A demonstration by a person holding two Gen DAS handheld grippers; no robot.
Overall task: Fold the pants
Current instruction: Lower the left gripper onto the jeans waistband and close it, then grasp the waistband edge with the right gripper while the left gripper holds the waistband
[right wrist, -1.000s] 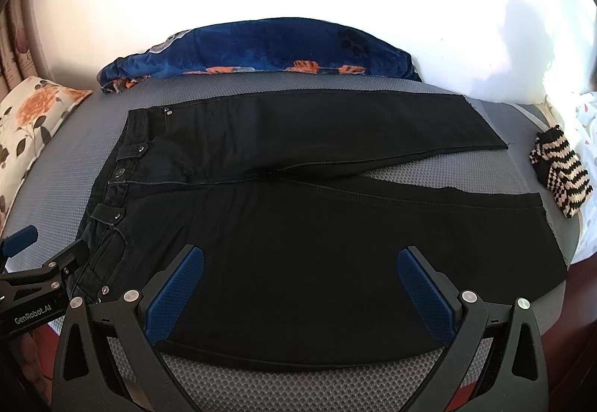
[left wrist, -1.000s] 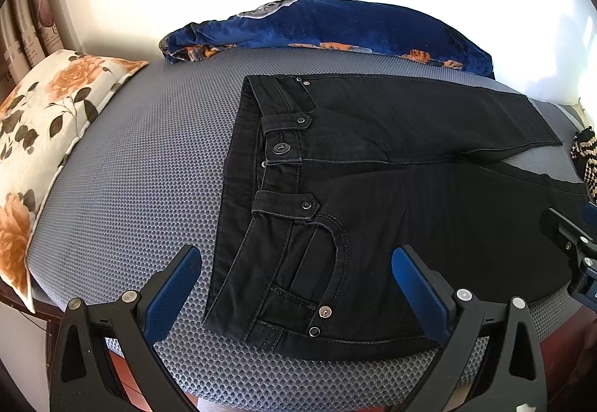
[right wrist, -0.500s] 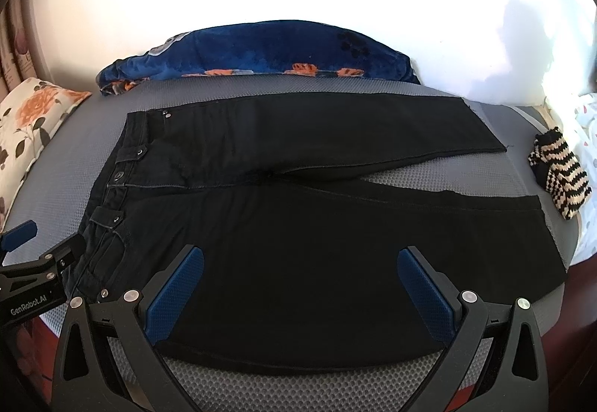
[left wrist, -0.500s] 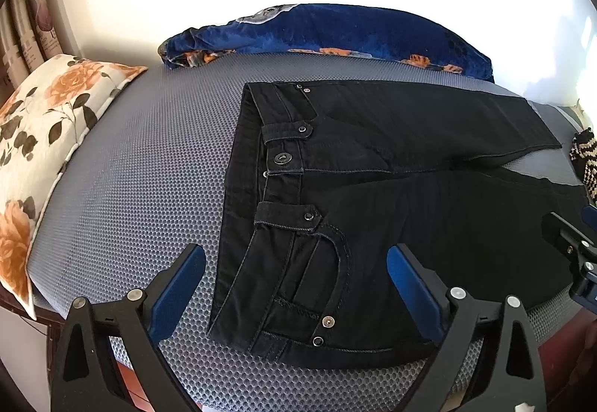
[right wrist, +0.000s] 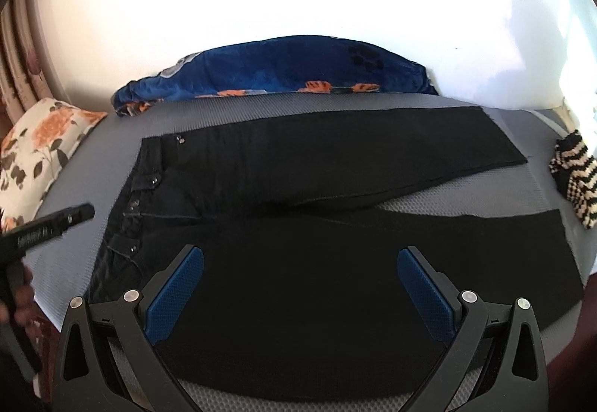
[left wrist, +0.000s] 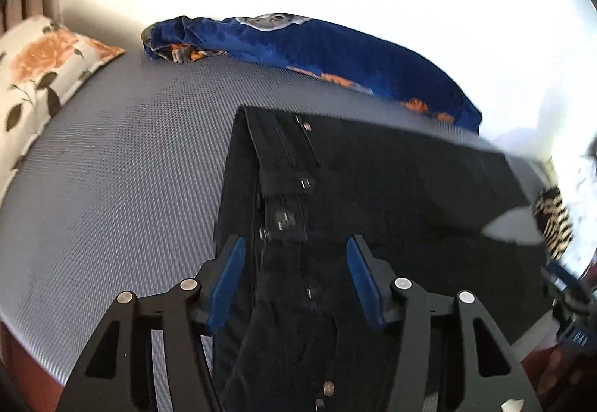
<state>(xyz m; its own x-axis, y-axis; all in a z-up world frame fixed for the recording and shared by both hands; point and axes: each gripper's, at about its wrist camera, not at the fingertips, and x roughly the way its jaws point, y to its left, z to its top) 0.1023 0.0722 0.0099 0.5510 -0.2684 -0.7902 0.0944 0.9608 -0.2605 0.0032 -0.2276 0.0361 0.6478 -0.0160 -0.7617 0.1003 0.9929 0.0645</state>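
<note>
Lying flat on the grey mesh bed [right wrist: 112, 150], the black denim pants [right wrist: 335, 262] are spread out with both legs apart, ready to fold. The waist points to the flowered pillow [right wrist: 41, 147]. The left tool [left wrist: 294, 277] is over the waistband and its jaws are closing, with the band between them but not yet pinched, I think to lift that end. The right tool [right wrist: 300, 285] hangs wide over the near leg, holding nothing. A blue blanket [right wrist: 280, 72] and a striped knit thing [right wrist: 574, 177] sit at the edges. No boxes or baskets show.
</note>
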